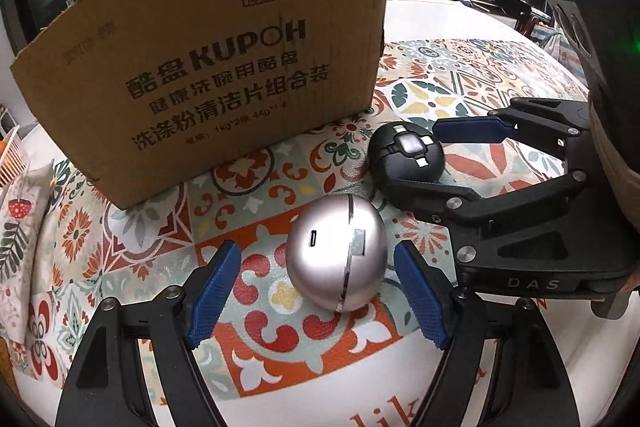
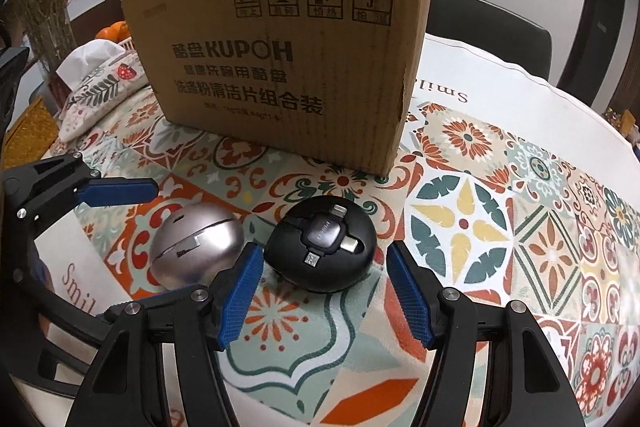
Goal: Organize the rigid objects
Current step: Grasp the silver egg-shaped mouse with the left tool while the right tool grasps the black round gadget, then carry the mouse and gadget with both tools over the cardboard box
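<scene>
A silver egg-shaped device (image 1: 336,251) lies on the patterned tablecloth, between the open fingers of my left gripper (image 1: 320,297), untouched. It also shows in the right wrist view (image 2: 196,247). A black round cable gadget (image 2: 322,247) lies to its right, between the open fingers of my right gripper (image 2: 326,301), untouched. In the left wrist view the black gadget (image 1: 406,155) sits between the right gripper's fingers (image 1: 468,131). A brown KUPOH cardboard box (image 1: 224,67) stands just behind both objects; it also shows in the right wrist view (image 2: 288,59).
The patterned tablecloth (image 2: 500,235) covers a round table. A patterned tissue holder (image 2: 100,87) and a basket of oranges (image 2: 114,31) sit left of the box. A dark chair (image 2: 488,31) stands behind the table.
</scene>
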